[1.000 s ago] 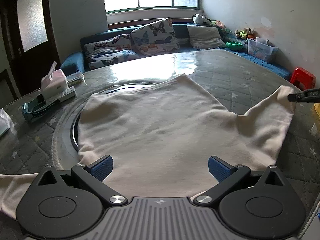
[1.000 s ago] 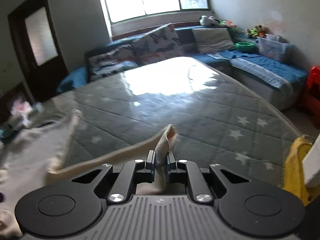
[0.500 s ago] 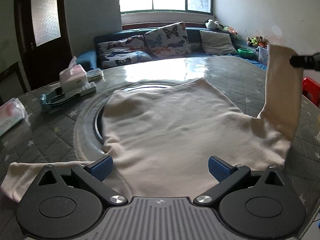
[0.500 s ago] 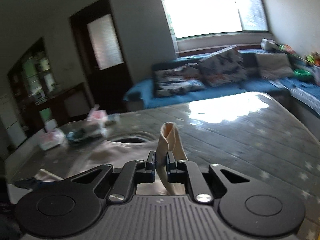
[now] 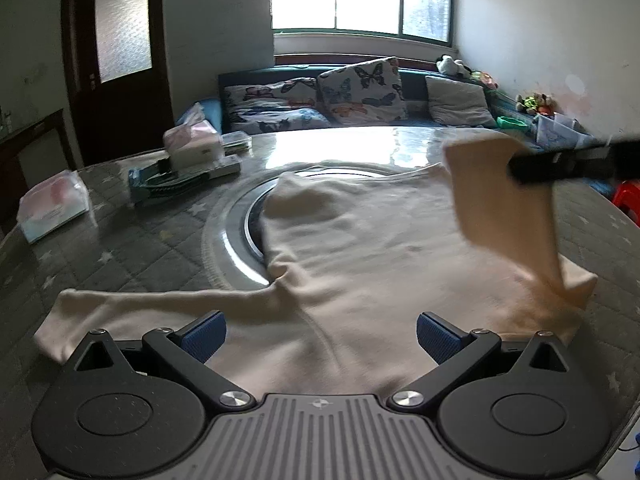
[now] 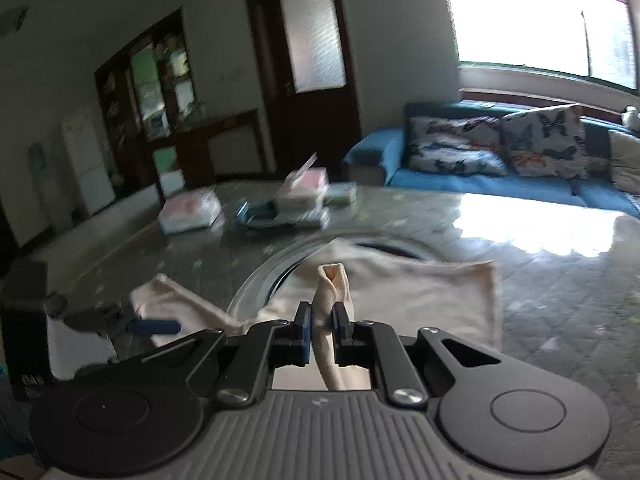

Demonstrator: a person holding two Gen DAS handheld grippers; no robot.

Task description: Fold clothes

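A cream long-sleeved top [image 5: 360, 264] lies spread on the round quilted table [image 5: 120, 248], its body partly over the turntable ring [image 5: 236, 224]. My left gripper [image 5: 318, 338] hovers open just above the top's near edge, nothing between its blue pads. The left sleeve [image 5: 132, 306] lies flat to the left. My right gripper [image 6: 322, 330] is shut on the cuff of the right sleeve [image 6: 332, 292]. In the left wrist view that right sleeve [image 5: 508, 208] hangs lifted over the body from the right gripper [image 5: 516, 170]. The right wrist view shows the left gripper [image 6: 154, 326] at the left.
Two tissue packs [image 5: 54, 204] [image 5: 192, 140] and a blue tray of small items [image 5: 168, 178] sit on the table's left and far-left parts. A blue sofa with butterfly cushions [image 5: 352, 96] runs behind the table. A red stool [image 5: 628, 198] stands at the right.
The right gripper has carried the sleeve cuff up and leftward, from the table's right edge to over the top's body. The left gripper stayed open near the front edge; its view swung slightly left.
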